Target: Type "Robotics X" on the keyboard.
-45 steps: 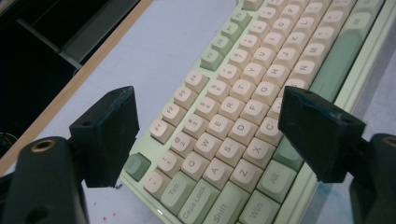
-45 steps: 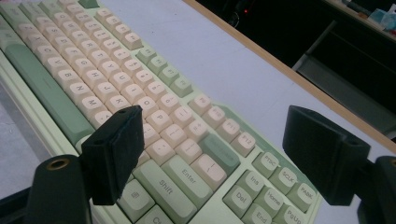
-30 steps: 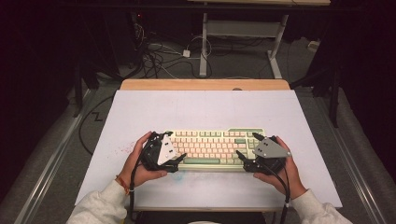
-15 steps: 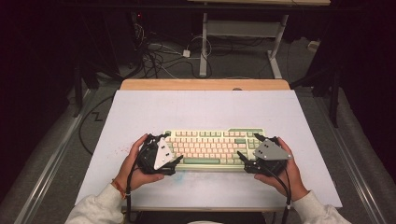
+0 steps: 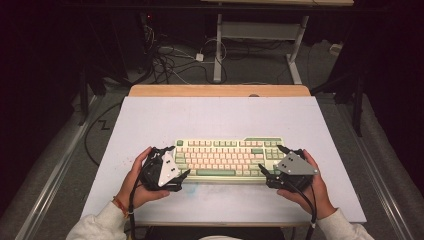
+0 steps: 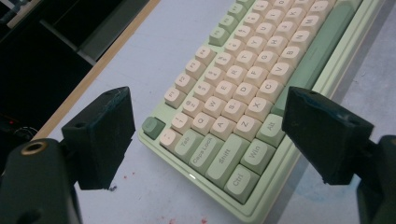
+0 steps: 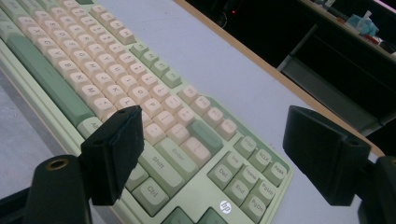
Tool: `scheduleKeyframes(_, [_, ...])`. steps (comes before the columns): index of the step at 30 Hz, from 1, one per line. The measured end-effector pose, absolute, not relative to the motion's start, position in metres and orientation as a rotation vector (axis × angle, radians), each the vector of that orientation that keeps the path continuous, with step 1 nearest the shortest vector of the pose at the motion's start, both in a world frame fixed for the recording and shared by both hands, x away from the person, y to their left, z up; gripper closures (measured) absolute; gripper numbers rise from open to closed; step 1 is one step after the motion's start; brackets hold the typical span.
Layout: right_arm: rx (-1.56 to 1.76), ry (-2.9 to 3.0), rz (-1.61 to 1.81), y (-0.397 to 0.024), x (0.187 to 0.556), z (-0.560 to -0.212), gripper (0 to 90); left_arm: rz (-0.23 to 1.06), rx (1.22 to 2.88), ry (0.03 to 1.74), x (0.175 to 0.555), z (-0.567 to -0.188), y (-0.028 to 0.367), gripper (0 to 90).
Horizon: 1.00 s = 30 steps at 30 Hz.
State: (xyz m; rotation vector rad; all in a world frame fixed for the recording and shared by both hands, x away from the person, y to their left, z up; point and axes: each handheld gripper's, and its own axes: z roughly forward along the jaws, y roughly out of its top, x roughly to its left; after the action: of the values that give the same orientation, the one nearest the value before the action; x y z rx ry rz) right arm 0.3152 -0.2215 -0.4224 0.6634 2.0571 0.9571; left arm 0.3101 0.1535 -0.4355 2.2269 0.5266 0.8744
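Green and cream keys cover the keyboard (image 5: 227, 157), which lies flat on the pale table (image 5: 220, 117) between the two tongs. The left gripper (image 5: 179, 161) sits at the keyboard's left end, held in the person's left hand (image 5: 136, 181). Its black jaws stand wide apart, one on each side of the corner with the Ctrl and Tab keys, and they grip nothing. The right gripper (image 5: 270, 159) sits at the keyboard's right end, held in the right hand (image 5: 311, 189). Its jaws are spread wide too, over the corner with the Enter and Shift keys, and they hold nothing. Small red specks (image 6: 128, 176) dot the table just beside the left gripper.
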Motion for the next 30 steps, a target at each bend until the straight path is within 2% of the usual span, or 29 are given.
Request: scheduleKeyframes(30, [0.726, 2.022, 0.908, -0.248, 0.301, -0.427, 20.1, 0.900, 2.269, 0.598, 0.292, -0.448, 0.184, 16.2])
